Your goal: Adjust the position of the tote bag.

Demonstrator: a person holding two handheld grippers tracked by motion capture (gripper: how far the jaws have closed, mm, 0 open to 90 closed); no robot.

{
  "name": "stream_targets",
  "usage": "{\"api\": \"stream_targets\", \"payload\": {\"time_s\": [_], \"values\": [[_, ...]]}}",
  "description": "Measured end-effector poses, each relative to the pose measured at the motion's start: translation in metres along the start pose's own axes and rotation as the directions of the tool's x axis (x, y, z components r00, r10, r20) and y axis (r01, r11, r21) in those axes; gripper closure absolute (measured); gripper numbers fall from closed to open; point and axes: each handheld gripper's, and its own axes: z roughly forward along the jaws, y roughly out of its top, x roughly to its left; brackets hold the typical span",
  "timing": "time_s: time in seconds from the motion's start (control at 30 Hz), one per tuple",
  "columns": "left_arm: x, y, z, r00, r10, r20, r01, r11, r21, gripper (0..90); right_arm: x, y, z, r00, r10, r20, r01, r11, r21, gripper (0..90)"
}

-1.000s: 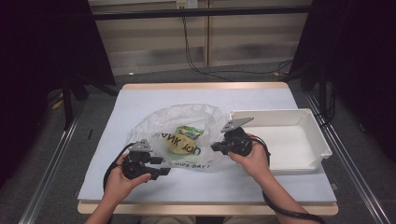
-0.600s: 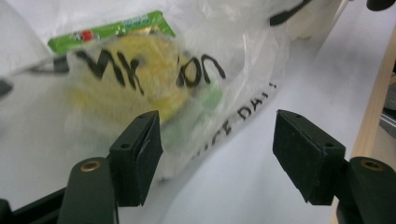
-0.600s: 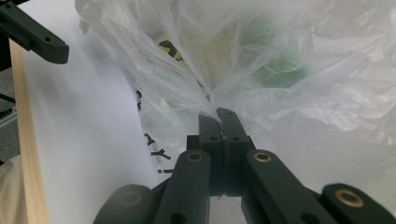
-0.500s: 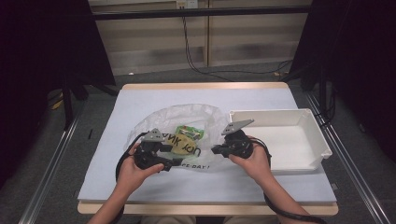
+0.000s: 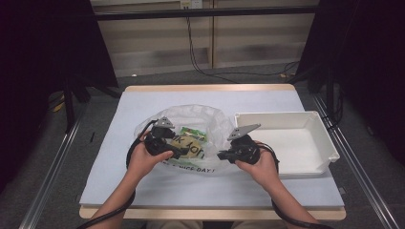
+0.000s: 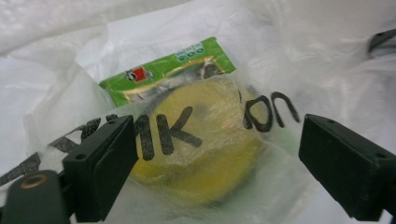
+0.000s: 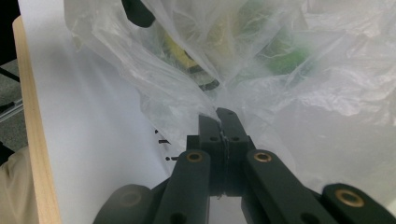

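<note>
- Lying at the middle of the worktop [image 5: 114, 143], the plastic bag [image 5: 210, 125] was seen with a yellow item [image 6: 205, 154] and a green packet [image 6: 163, 74] inside.
- The bag's edge was pinched by the clenched right gripper [image 7: 219, 116].
- The left gripper [image 6: 215, 158] had just been opening, its jaws released astride the yellow item.
- The film could be caught along with the item, so the bag might be dragged or torn.
</note>
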Motion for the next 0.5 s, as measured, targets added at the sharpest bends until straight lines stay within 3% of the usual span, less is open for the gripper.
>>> {"api": "stream_targets", "payload": {"time_s": [0.13, 0.23, 0.33, 0.4, 0.5], "values": [[0.011, -0.005, 0.012, 0.9999, -0.006, 0.011, 0.005, 0.9993, 0.037, 8.0, 0.001, -0.001, -0.001, 1.0000, -0.002, 0.007, 0.002, 1.0000, 0.004, 90.0], [0.018, -0.012, 0.018, 0.9984, -0.042, 0.037, 0.040, 0.9977, 0.055, 9.0, 0.002, -0.001, -0.002, 1.0000, 0.001, 0.006, -0.001, 1.0000, 0.006, 90.0], [0.018, -0.019, 0.020, 0.9985, -0.041, 0.037, 0.037, 0.9949, 0.094, 10.3, 0.001, -0.002, -0.002, 0.9999, 0.006, 0.011, -0.006, 1.0000, 0.004, 90.0], [0.016, -0.022, 0.020, 0.9984, -0.028, 0.048, 0.023, 0.9941, 0.106, 11.0, 0.001, -0.002, -0.002, 0.9999, 0.012, 0.007, -0.012, 0.9999, 0.003, 90.0], [0.014, -0.026, 0.023, 0.9957, -0.045, 0.081, 0.034, 0.9905, 0.133, 15.8, 0.001, -0.002, -0.002, 0.9999, 0.013, 0.008, -0.013, 0.9999, 0.002, 90.0]]}}
